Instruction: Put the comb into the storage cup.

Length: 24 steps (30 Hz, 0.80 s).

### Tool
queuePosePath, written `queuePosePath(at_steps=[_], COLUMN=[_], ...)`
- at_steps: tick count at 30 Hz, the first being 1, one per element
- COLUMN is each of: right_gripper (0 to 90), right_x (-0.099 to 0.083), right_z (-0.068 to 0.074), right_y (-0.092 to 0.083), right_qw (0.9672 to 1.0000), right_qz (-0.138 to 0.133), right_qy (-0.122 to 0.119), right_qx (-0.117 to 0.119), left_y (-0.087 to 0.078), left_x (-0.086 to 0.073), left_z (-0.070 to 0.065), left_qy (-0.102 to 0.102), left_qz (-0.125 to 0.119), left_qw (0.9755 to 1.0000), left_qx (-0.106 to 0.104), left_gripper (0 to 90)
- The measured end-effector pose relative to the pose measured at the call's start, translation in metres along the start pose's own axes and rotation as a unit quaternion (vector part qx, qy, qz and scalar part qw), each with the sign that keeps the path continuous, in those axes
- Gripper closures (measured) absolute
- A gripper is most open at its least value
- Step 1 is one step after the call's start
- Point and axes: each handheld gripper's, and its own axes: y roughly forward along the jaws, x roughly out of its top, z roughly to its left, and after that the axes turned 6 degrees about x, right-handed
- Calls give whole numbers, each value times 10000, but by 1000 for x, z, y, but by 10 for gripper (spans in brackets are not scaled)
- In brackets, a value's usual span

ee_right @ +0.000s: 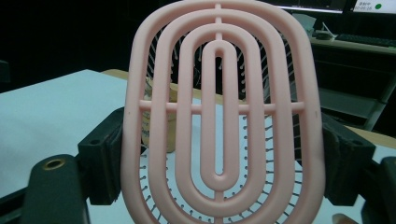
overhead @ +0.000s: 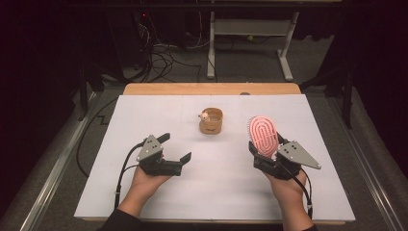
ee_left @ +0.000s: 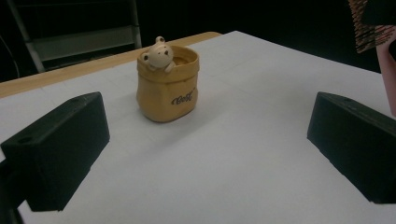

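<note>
A pink hairbrush point(overhead: 263, 134) stands upright in my right gripper point(overhead: 265, 150), which is shut on its lower part. In the right gripper view the brush's slotted pink back point(ee_right: 224, 116) faces the camera, with the two black jaws pressed against its sides and white bristles pointing away. A small tan pot point(overhead: 211, 121) with a little bear figure on its rim sits at the table's middle rear. My left gripper point(overhead: 174, 147) is open above the white table, left of centre. The left gripper view looks between the spread jaws toward the pot point(ee_left: 167, 86), which stands well ahead of them.
The white table top point(overhead: 144, 192) has a wooden strip point(overhead: 211, 88) along its far edge. Beyond it are a grey table frame point(overhead: 250, 29) and loose cables point(overhead: 163, 55) on the floor. A metal rail point(overhead: 53, 168) runs along the left side.
</note>
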Motion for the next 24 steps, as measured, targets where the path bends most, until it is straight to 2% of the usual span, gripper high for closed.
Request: queuePosePath(at_steps=[4, 10, 13, 17, 21, 24], right_gripper=[201, 201, 201, 201, 201, 201], right_x=[0, -3, -5, -7, -7, -6], right_z=[-2, -6, -6, -4, 1, 7], right_y=[-2, -2, -1, 2, 4, 5], right_qw=[10000, 10000, 9999, 9999, 9998, 9995], right_qz=[-7, 11, 41, 107, 122, 133], right_qy=[-7, 33, 42, -27, -114, -269], right_qx=[-47, -94, -101, -107, -91, -65], left_y=[11, 29, 32, 33, 31, 27], left_x=[4, 13, 13, 10, 8, 10], left_z=[-2, -3, -6, -12, -15, -18], left_qy=[-44, -176, -247, -57, 27, 52], left_qz=[29, -150, -189, -7, 173, 150], left_qw=[9999, 9995, 9991, 9993, 9987, 9984], left_qx=[-125, -209, -296, -361, -474, -545], left_gripper=[0, 0, 0, 0, 0, 0])
